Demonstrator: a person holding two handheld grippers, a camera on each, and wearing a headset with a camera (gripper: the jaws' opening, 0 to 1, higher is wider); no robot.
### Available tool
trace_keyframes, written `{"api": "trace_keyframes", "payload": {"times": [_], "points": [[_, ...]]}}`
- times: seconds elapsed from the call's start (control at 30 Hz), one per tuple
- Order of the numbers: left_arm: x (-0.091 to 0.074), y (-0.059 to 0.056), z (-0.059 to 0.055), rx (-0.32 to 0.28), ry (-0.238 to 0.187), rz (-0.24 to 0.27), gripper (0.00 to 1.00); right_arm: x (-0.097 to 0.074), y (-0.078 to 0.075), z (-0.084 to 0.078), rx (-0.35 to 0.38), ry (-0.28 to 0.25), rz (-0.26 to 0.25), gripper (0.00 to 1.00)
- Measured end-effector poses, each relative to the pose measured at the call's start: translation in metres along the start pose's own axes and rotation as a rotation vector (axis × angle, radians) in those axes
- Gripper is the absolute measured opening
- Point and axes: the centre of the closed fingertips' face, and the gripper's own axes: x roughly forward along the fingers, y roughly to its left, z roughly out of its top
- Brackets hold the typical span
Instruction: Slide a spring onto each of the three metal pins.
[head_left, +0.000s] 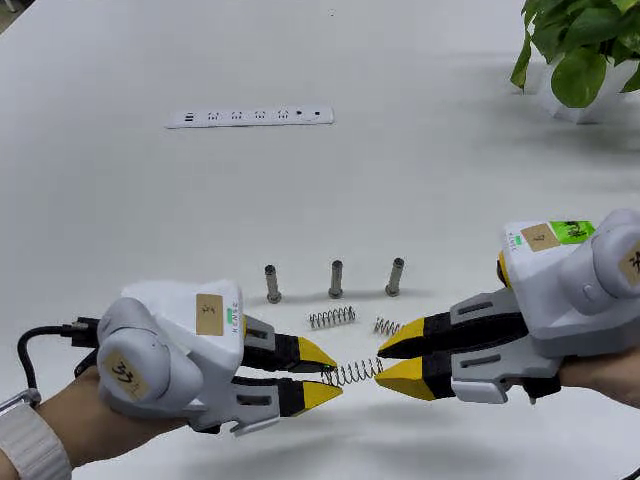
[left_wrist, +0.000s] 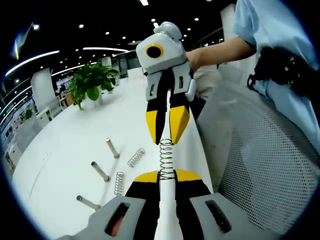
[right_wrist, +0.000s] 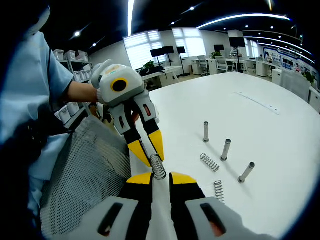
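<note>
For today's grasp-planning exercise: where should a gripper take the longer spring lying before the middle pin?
Pinch the longer spring mid-length across its coils, from above: it lies flat on the table, axis sideways, apart from the middle pin.

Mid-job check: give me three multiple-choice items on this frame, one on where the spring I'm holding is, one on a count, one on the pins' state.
1. Where is the held spring?
A. Threaded on a pin.
B. Spanning from the left gripper to the right gripper.
C. Dropped on the floor.

2. How many springs lie loose on the table?
A. One.
B. Two.
C. Four.

3. What state are the three pins in?
A. Upright and bare.
B. Tipped over.
C. Each carrying a spring.

Answers:
1 B, since its two ends sit in the tips of the two grippers.
2 B, since a longer spring and a shorter spring lie just in front of the pins.
3 A, since all three stand on their bases with nothing on them.
</note>
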Motion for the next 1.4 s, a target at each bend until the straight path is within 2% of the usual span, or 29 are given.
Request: {"api": "trace_keyframes", "payload": {"times": [0.2, 0.63, 1.4], "points": [[0.001, -0.002, 0.002, 0.004, -0.005, -0.012, 0.09, 0.001, 0.005, -0.002, 0.003, 0.009, 0.023, 0.12], [0.006, -0.003, 0.002, -0.040, 0.009, -0.007, 0.09, 0.000, 0.006, 0.004, -0.055, 0.031, 0.000, 0.12], [0.009, -0.002, 0.001, -0.063, 0.029, -0.011, 0.09, 0.002, 0.011, 0.017, -0.115, 0.050, -0.013, 0.12]]}}
